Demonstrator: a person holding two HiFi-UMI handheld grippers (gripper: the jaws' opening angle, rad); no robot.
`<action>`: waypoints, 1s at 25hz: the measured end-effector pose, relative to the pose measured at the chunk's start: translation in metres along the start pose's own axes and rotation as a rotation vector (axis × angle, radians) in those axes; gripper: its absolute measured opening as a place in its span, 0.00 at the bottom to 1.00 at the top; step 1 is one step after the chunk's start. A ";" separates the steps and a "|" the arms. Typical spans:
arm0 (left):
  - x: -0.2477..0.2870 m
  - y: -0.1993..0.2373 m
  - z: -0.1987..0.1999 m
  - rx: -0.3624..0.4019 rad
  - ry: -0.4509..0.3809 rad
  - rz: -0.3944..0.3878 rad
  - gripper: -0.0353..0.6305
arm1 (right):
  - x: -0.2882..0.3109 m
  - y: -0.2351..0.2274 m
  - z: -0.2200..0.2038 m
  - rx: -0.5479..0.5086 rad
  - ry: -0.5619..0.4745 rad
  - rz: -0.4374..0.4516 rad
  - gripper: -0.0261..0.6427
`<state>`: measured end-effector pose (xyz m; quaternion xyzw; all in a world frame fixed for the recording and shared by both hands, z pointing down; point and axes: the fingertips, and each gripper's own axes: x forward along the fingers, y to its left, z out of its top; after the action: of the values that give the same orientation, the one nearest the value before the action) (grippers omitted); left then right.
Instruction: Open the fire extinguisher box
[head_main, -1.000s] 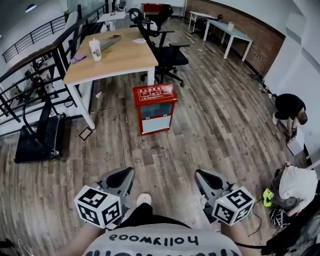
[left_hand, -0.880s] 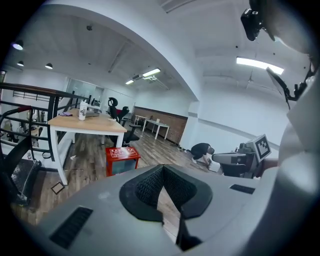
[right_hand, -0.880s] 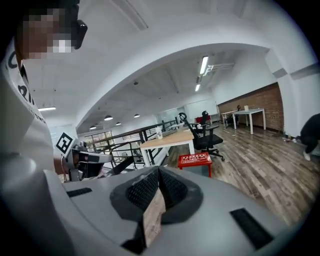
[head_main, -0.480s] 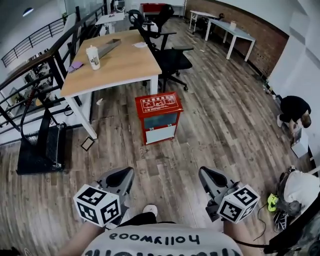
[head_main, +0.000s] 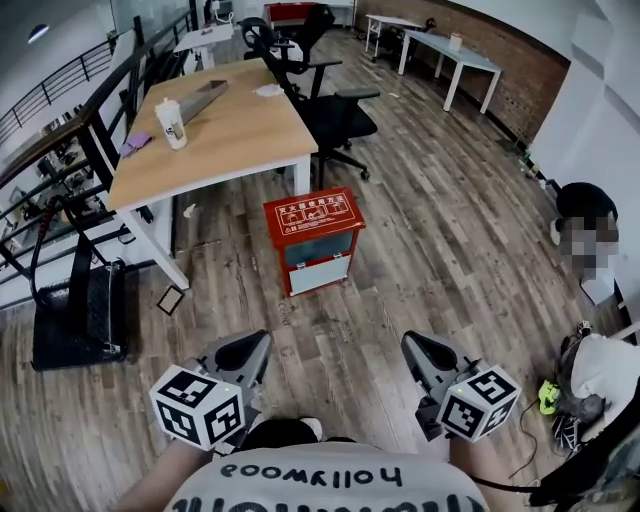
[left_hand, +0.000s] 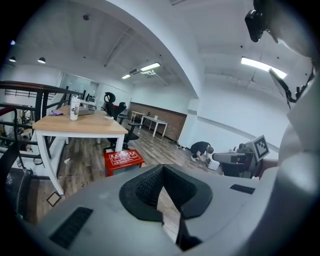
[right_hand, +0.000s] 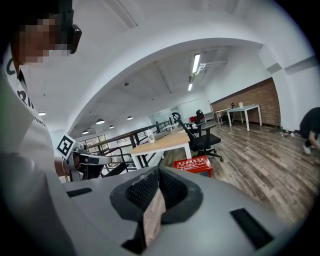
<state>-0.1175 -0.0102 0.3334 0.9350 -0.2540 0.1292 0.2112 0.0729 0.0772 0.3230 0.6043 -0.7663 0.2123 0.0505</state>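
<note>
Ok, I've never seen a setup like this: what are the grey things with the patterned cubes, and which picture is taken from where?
There is no robot here. A person carries a tool in each hand: the left hand-held gripper and the right hand-held gripper. The patterned cubes are part of them. The head view comes from a camera on the person's head, looking down at the floor. The other two views come from a camera riding on each gripper, looking along its jaws. In both, the jaws are together with nothing between them, so nothing is held. Ahead on the floor stands the red fire extinguisher box, its lid down, well clear of both grippers. It sits beside a wooden table with a cup on it.
</note>
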 end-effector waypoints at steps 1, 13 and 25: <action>0.002 0.003 0.000 -0.005 0.003 -0.004 0.06 | 0.004 0.001 0.000 0.004 0.002 0.000 0.05; 0.020 0.022 0.009 -0.006 0.007 -0.037 0.06 | 0.026 -0.003 0.001 -0.006 0.038 -0.038 0.05; 0.029 0.033 0.005 -0.028 0.006 -0.032 0.06 | 0.044 -0.011 -0.004 -0.007 0.084 -0.044 0.05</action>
<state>-0.1103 -0.0503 0.3497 0.9355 -0.2399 0.1252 0.2271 0.0709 0.0374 0.3444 0.6113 -0.7508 0.2338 0.0893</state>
